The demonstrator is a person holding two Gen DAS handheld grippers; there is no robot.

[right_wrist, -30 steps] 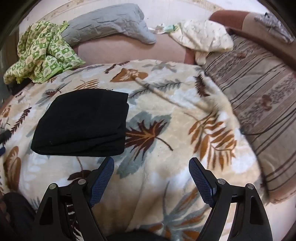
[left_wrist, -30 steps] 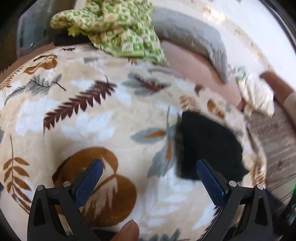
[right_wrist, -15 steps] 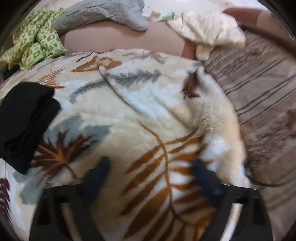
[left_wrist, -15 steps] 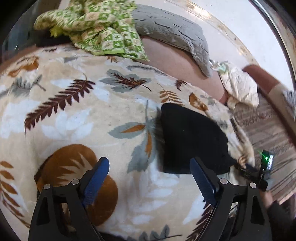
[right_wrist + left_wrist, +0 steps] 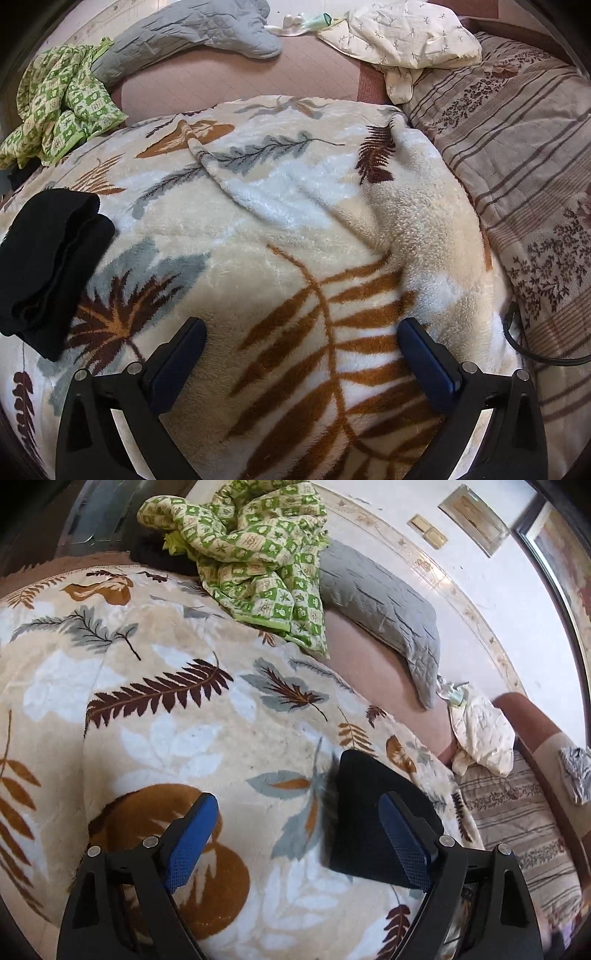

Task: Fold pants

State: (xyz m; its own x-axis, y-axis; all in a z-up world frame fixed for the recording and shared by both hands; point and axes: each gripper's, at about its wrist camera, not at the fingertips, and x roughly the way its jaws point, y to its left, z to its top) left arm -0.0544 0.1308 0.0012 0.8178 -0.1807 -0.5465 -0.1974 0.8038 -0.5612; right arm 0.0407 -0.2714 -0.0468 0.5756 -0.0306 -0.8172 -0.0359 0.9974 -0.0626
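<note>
Now hovering spread and empty: left claw [image 5: 295,830], right claw [image 5: 303,354]; folded black pants [image 5: 48,266] lying at nine o'clock on leaf-print blanket [image 5: 295,240].

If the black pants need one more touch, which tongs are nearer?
Left. The pants lie right by the open left tongs; the open right tongs face bare blanket.

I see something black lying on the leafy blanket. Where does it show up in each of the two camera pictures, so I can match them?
Left wrist view: the folded black pants lie lower right, partly behind the left gripper's right finger.
Right wrist view: they lie at the far left edge, beside the right gripper.
Shared landmark: the green checked quilt at the top.
</note>
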